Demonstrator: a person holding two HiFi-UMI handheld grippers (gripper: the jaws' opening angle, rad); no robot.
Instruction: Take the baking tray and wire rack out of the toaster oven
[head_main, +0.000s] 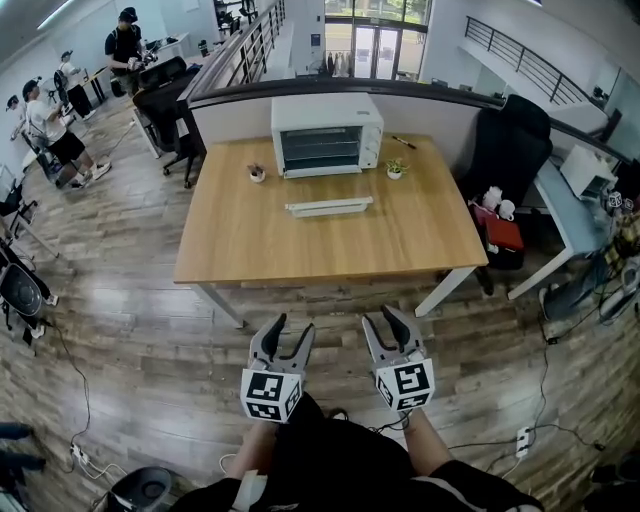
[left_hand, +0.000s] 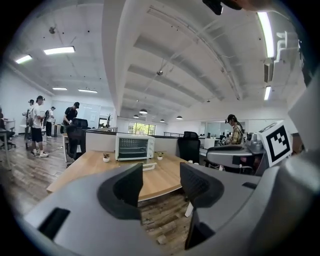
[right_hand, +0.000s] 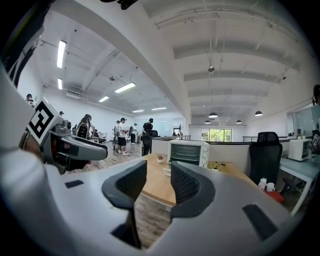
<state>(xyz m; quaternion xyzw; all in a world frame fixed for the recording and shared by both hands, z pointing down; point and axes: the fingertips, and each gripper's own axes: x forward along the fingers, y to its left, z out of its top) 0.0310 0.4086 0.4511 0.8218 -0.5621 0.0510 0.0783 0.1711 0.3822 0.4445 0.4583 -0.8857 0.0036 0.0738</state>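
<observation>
Both tongs are spread and empty: left gripper (head_main: 292, 326) and right gripper (head_main: 381, 318) are held side by side, well short of the table (head_main: 300, 250), poised to reach. The toaster oven (head_main: 326, 135) sits at the far edge, baking tray and wire rack presumably still inside.

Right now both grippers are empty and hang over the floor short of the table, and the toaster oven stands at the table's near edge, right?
Not quite: the toaster oven stands at the far edge of the table, as the head view shows. The rest holds: left gripper and right gripper are empty, over the floor short of the table.
</observation>
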